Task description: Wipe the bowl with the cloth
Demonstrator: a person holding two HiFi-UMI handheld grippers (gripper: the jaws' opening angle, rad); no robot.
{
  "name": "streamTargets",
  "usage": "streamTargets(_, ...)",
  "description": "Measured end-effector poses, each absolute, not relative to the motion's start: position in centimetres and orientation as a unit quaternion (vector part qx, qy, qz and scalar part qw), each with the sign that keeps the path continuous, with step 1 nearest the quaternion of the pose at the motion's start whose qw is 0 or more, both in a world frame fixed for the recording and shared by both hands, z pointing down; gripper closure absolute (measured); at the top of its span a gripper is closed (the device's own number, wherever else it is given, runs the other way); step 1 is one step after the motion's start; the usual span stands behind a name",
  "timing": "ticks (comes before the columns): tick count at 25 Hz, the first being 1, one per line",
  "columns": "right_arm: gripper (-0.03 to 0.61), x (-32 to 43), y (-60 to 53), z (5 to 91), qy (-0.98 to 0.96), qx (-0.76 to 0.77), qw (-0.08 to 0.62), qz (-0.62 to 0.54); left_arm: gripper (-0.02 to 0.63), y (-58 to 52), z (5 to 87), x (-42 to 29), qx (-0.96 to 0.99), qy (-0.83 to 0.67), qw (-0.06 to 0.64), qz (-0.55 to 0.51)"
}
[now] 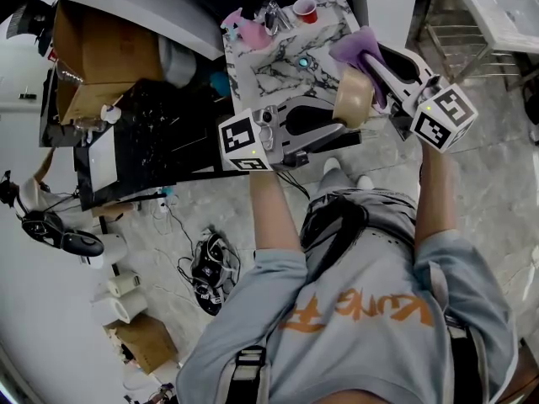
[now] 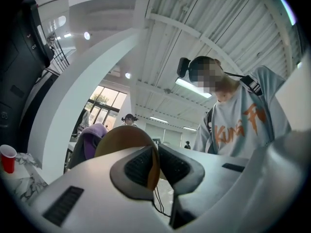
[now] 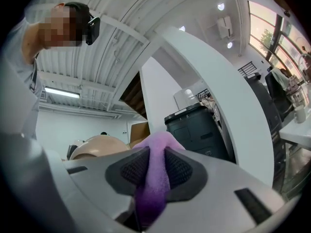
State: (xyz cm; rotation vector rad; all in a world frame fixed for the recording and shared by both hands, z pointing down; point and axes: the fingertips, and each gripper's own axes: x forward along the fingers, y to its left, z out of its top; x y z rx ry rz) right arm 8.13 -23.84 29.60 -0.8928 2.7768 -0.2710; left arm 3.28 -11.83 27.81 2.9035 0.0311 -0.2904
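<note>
My left gripper (image 1: 337,126) is shut on the rim of a tan bowl (image 1: 354,97), held up in the air on its side in front of the person. In the left gripper view the bowl (image 2: 124,139) sticks up between the pads, the left gripper (image 2: 154,168) pinching its edge. My right gripper (image 1: 377,67) is shut on a purple cloth (image 1: 360,47), which rests against the bowl's upper side. The right gripper view has the cloth (image 3: 154,169) clamped in the right gripper (image 3: 155,168), with the bowl (image 3: 99,147) just left of it.
Below the hands stands a marble-topped table (image 1: 278,66) with a red cup (image 1: 306,9), a pink thing (image 1: 251,32) and a glass item (image 1: 272,15). Left of it are a black table (image 1: 160,133) and cardboard boxes (image 1: 93,57). Cables and paper rolls litter the floor (image 1: 210,225).
</note>
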Motion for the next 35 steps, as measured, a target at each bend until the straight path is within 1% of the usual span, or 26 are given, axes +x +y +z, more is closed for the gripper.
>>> streamTargets(5,0.475,8.4,-24.1,30.3,0.942,-0.300,0.109,-0.103,0.565,-12.7,26.7,2.8,0.983,-0.001,0.108,-0.149)
streamTargets(9,0.474,7.6,-23.8,31.0,0.945,-0.297,0.092,-0.102,0.577,-13.8,25.3,1.8,0.971,-0.020,0.110,-0.213)
streamTargets(12,0.474,7.0,-23.6,31.5,0.947,-0.296,0.077,-0.100,0.577,-14.6,24.6,1.4,0.964,-0.040,0.110,-0.239)
streamTargets(15,0.474,6.2,-23.1,31.9,0.950,-0.287,0.066,-0.099,0.578,-15.3,24.2,1.1,0.959,-0.061,0.110,-0.254)
streamTargets(22,0.475,4.9,-22.8,32.3,0.953,-0.269,0.068,-0.121,0.578,-16.8,23.6,0.3,0.943,-0.120,0.120,-0.286)
streamTargets(28,0.476,2.9,-21.4,33.0,0.965,-0.223,0.047,-0.128,0.580,-18.3,23.8,-2.0,0.918,-0.191,0.135,-0.320)
streamTargets(33,0.476,1.1,-18.8,32.5,0.976,-0.143,0.077,-0.146,0.580,-19.8,25.1,-4.0,0.900,-0.256,0.152,-0.319)
streamTargets(35,0.476,0.8,-18.3,32.4,0.978,-0.132,0.077,-0.142,0.580,-20.1,25.9,-4.2,0.898,-0.268,0.159,-0.310)
